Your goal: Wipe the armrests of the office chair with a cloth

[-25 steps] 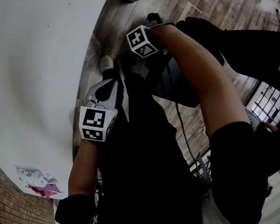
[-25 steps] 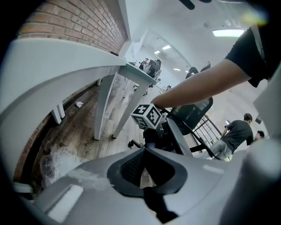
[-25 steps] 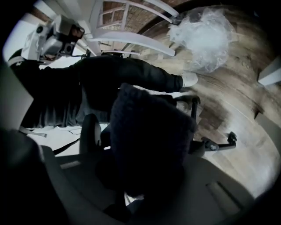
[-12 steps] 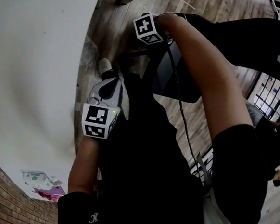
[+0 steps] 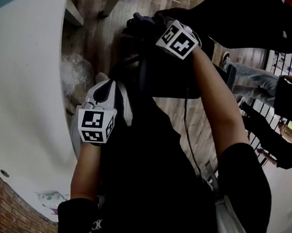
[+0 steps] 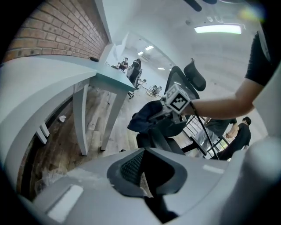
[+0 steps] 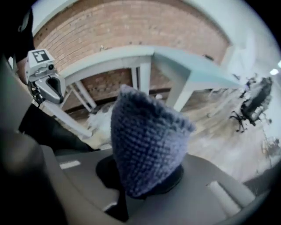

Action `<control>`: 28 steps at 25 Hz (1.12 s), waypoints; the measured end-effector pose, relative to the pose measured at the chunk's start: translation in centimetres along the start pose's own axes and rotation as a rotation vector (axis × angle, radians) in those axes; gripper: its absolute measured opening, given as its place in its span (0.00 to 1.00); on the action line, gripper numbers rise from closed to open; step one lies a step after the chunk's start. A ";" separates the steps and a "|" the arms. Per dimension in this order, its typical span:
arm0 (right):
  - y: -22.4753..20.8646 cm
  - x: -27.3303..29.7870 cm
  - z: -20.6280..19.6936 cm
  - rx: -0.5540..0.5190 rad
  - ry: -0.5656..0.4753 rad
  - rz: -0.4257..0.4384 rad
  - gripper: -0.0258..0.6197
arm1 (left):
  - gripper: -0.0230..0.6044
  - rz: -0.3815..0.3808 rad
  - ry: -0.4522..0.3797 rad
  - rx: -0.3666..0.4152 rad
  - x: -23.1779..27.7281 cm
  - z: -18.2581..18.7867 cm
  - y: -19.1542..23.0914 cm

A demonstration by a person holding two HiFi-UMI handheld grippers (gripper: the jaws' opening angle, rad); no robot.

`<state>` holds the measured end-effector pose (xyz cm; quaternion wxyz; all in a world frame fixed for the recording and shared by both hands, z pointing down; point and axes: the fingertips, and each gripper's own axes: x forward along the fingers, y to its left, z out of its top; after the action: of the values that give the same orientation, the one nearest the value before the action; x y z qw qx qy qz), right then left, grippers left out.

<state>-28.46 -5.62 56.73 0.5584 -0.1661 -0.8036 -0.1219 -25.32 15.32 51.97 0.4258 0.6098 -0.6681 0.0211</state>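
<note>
The left tongs are clenched on nothing, so if rubbing the chair tugs the cloth out of the pinching right tongs, it likely drops.

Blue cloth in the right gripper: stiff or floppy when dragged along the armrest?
Probably floppy: the knit cloth bunches into a soft peak above the right hand-held gripper, and sags in folds in the left gripper view. Likely light: a pinch at one end holds it. The nubbly weave should grip rather than slip.
</note>
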 end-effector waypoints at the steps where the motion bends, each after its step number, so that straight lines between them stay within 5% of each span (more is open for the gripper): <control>1: 0.3 -1.8 -0.6 0.031 -0.055 -0.047 0.13 | 0.05 -0.002 -0.003 0.014 0.3 0.5 -0.5; 7: 4.0 -12.4 -6.6 0.287 -0.289 -0.319 0.13 | 0.05 -0.043 -0.009 0.128 2.2 4.0 -4.7; 15: 8.2 -22.3 -18.9 0.664 -0.311 -0.626 0.13 | 0.05 -0.181 0.017 0.281 3.9 7.5 -12.0; 22: 14.0 -25.6 -32.3 0.792 -0.128 -0.674 0.13 | 0.05 -0.248 0.063 0.333 6.4 4.8 -18.9; 28: 18.5 -25.2 -43.6 0.854 -0.025 -0.618 0.13 | 0.05 -0.259 0.104 0.365 9.2 0.9 -25.5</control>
<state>24.48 -8.65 48.45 0.5047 0.3195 -0.7998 0.0593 -3.59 0.96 44.36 0.3414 0.7553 -0.5467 0.1182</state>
